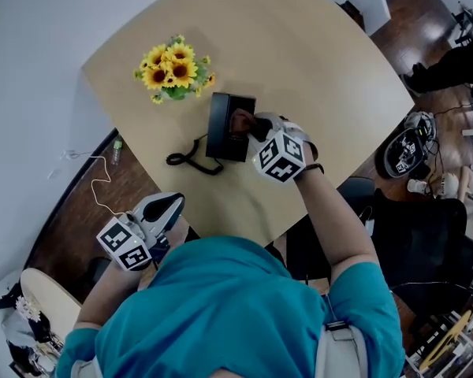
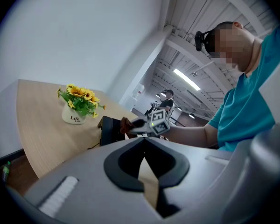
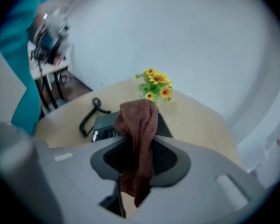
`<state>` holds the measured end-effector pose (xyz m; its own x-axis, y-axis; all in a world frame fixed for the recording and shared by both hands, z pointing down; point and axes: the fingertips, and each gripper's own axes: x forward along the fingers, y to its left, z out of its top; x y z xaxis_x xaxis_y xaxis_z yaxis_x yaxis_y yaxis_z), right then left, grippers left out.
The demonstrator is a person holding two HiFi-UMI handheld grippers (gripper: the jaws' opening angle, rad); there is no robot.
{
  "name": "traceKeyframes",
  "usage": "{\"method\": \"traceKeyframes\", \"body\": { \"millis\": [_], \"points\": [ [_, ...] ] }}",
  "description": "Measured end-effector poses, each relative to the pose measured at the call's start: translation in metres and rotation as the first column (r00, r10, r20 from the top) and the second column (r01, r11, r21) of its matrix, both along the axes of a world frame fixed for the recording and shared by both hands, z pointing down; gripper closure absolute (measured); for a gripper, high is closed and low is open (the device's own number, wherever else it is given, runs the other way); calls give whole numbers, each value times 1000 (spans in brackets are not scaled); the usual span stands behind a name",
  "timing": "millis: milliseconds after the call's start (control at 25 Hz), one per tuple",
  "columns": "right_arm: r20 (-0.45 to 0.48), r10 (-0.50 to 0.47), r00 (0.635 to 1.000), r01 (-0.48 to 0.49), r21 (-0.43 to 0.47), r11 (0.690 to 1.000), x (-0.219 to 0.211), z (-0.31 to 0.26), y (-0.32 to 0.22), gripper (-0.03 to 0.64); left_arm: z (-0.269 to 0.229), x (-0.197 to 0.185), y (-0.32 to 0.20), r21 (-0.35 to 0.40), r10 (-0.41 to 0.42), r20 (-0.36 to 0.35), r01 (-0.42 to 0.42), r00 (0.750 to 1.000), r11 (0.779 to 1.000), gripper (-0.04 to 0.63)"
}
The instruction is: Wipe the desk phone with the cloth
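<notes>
Pale wood fills the upper middle of the head view: a rounded table (image 1: 323,85) against a white wall on the left, with dark floor and office clutter at the right edge. The black desk phone (image 1: 225,128) lies at frame centre, its curly cord (image 1: 191,159) trailing to the lower left and a pot of sunflowers (image 1: 173,73) just above it. The right gripper (image 1: 251,124) reaches over the phone with a brown cloth (image 1: 240,120) at its tip. The left gripper (image 1: 169,205) hangs at lower left, off the table edge and well apart from the phone.

Seen from the left gripper view, that gripper (image 2: 144,161) has its jaws drawn together with nothing between them. The phone (image 2: 109,130) stands mid-frame on the table (image 2: 37,125), beside the flower pot (image 2: 76,113).

From the right gripper view, the jaws are clamped on the cloth (image 3: 137,134), which droops limply on both sides of the pinch, above the phone (image 3: 105,125). It looks soft and light, so a hold mid-fold should leave a pad for wiping. The phone seems rigid plastic and likely slides on the smooth top. Bracing its base edge with the free gripper would probably help, as the handset may dislodge.
</notes>
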<state>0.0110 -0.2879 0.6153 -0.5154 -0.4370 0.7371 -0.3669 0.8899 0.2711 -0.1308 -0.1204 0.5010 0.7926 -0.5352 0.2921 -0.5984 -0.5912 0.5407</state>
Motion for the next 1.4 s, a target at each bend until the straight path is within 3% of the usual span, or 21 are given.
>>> {"method": "traceKeyframes", "body": {
  "millis": [80,120,240,480,600,720,800,880,960,1080,1160,1280,1360,1400],
  "points": [
    [171,71,983,-45,-154,987,-2,-13,-34,505,1,-2,1,-4,-5,-3,5,1000,1000,591],
    [255,106,961,-39,-254,966,-3,-18,-49,505,1,-4,2,-7,-8,-6,8,1000,1000,591],
    [413,194,890,44,-501,864,-7,-33,-85,504,3,-9,4,-14,-17,-14,17,1000,1000,591],
    [312,162,936,65,-607,792,2,-4,-125,505,10,-23,8,-35,-37,-29,36,999,999,591],
    [336,165,927,110,-666,737,-6,15,-121,504,15,-30,10,-55,-48,-29,46,998,997,591],
    [342,242,908,81,-709,700,-7,33,-129,504,23,-35,10,-70,-60,-25,58,998,996,591],
    [334,280,900,50,-718,694,-6,46,-134,505,27,-38,10,-83,-70,-26,68,997,994,591],
    [321,283,904,27,-703,711,-5,55,-137,505,30,-39,10,-93,-76,-29,73,997,993,591],
    [287,241,927,0,-644,765,-4,64,-140,505,32,-40,9,-100,-80,-33,76,996,992,591],
    [165,141,976,-41,-496,868,0,80,-147,505,33,-40,8,-103,-81,-38,77,996,992,591],
    [143,107,984,-31,-453,891,-1,78,-151,505,31,-41,7,-98,-80,-40,76,996,992,591],
    [340,151,928,42,-500,865,-26,39,-158,505,29,-44,7,-93,-84,-44,79,996,992,591],
    [447,142,883,145,-547,824,-51,16,-154,505,30,-45,6,-95,-84,-44,79,996,992,591],
    [458,111,882,192,-565,802,-61,14,-147,505,31,-45,7,-97,-82,-43,78,996,992,591]
  ]
}}
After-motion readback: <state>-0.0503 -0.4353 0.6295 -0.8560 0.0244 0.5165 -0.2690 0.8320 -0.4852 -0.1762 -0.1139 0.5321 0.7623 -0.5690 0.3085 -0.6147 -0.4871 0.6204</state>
